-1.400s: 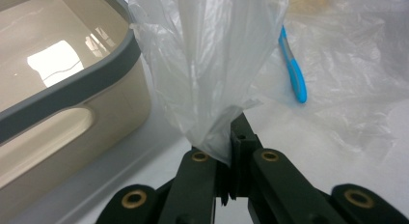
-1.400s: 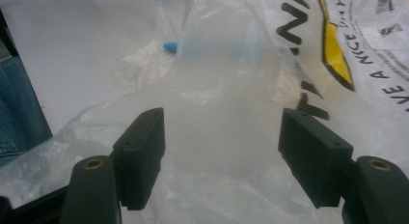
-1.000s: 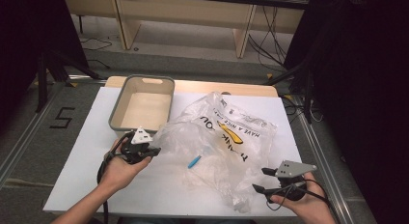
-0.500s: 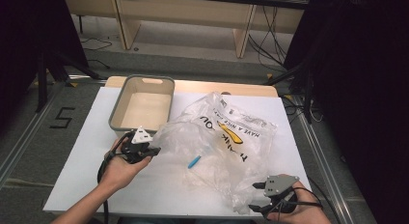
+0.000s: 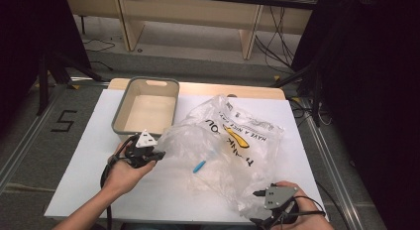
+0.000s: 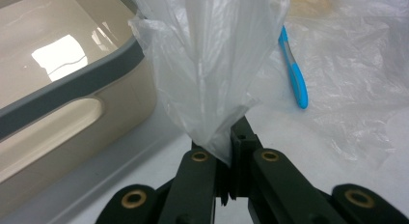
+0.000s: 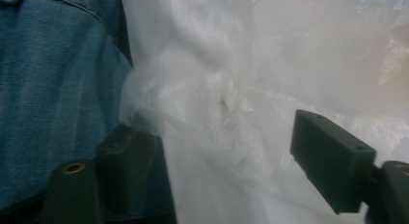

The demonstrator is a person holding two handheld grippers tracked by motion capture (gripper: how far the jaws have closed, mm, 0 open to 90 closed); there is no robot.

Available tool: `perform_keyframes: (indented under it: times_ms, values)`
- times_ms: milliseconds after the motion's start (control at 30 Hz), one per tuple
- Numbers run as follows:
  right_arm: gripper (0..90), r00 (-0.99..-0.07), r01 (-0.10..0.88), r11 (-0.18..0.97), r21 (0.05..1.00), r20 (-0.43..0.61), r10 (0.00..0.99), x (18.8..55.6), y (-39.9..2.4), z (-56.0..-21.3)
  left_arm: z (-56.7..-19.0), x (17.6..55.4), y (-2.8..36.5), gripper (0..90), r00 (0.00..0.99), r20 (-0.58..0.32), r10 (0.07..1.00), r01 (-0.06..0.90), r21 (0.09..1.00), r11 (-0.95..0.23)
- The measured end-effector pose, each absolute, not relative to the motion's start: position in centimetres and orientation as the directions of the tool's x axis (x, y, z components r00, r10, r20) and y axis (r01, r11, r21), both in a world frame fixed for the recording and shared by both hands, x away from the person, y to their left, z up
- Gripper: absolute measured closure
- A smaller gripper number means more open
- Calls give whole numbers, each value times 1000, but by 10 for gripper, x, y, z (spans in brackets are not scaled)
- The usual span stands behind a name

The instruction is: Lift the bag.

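Meanwhile the left gripper pinched the plastic bag, which spread toward three o'clock; the right gripper, jaws just opening wide, had crumpled bag plastic lying loose between them.

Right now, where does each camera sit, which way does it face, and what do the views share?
High view: above the near edge, facing forward and down on the table; both forearms, left gripper, right gripper.
Left gripper view: along its shut fingers, pinching the plastic bag; bin beside.
Right gripper view: along its open fingers, bag between; denim at left.
Shared: the bag; high and left views share the blue pen.
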State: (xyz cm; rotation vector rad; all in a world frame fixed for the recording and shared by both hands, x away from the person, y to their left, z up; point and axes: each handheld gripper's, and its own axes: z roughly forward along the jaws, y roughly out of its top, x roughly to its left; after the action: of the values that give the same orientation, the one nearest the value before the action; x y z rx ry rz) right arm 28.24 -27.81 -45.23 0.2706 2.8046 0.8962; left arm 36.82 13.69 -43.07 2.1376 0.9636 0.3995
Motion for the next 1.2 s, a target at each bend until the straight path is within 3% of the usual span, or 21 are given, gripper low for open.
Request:
perform_keyframes:
  times_ms: [167, 333, 433, 833, 1200]
  values:
    - [462, -953, 138, 790, 597, -136, 270, 292, -274, -454, -431, 368, 137, 890, 669, -26, 742, 514, 738, -437]
    - [765, -941, 146, 755, 639, -145, 305, 295, -274, -445, -431, 367, 138, 890, 671, -31, 740, 513, 740, -435]
    - [887, -926, 157, 719, 677, -151, 345, 298, -277, -438, -429, 367, 139, 890, 670, -40, 741, 516, 743, -427]
    - [900, -847, 160, 552, 818, -174, 503, 310, -292, -399, -409, 365, 145, 889, 662, -71, 746, 527, 752, -396]
    - [900, -786, 136, 471, 871, -195, 587, 326, -289, -380, -391, 365, 150, 885, 672, -101, 734, 509, 782, -359]
